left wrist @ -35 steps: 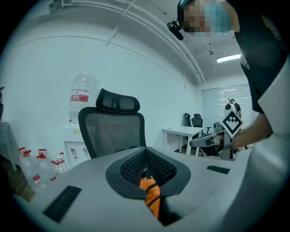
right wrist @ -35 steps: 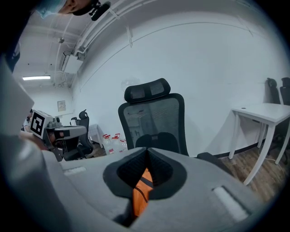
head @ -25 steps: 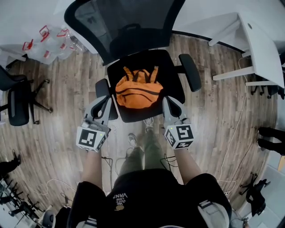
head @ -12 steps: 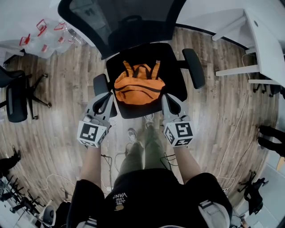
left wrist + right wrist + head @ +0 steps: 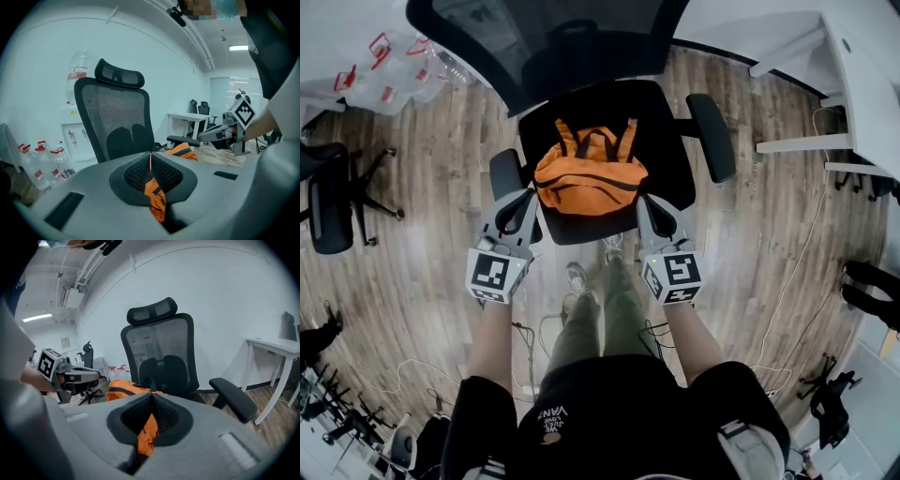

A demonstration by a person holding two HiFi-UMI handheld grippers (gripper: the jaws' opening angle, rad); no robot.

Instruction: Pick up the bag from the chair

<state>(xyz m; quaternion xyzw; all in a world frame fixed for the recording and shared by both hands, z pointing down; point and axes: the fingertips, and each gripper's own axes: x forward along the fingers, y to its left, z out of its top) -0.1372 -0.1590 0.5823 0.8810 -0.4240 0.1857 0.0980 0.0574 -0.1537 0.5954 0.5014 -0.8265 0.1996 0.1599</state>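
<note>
An orange bag [image 5: 586, 178] lies on the seat of a black mesh office chair [image 5: 670, 159], its straps toward the backrest. My left gripper [image 5: 525, 199] sits at the bag's left side by the left armrest [image 5: 504, 173]. My right gripper [image 5: 645, 204] is at the bag's right front corner. In the left gripper view the jaws of that gripper [image 5: 150, 157] meet at the tips, with orange bag fabric [image 5: 155, 199] showing through the hollow behind them. The right gripper [image 5: 152, 397] looks the same, with the bag [image 5: 123, 387] beyond it. I cannot tell whether either gripper touches the fabric.
Several plastic water bottles [image 5: 384, 80] stand on the wooden floor at the back left. A second black chair [image 5: 333, 202] is at the left. A white desk [image 5: 862, 103] stands at the right, with cables [image 5: 797, 272] on the floor beside it.
Both grippers have moved forward, from the seat's front edge to either side of the bag. The bag has not moved on the seat.
</note>
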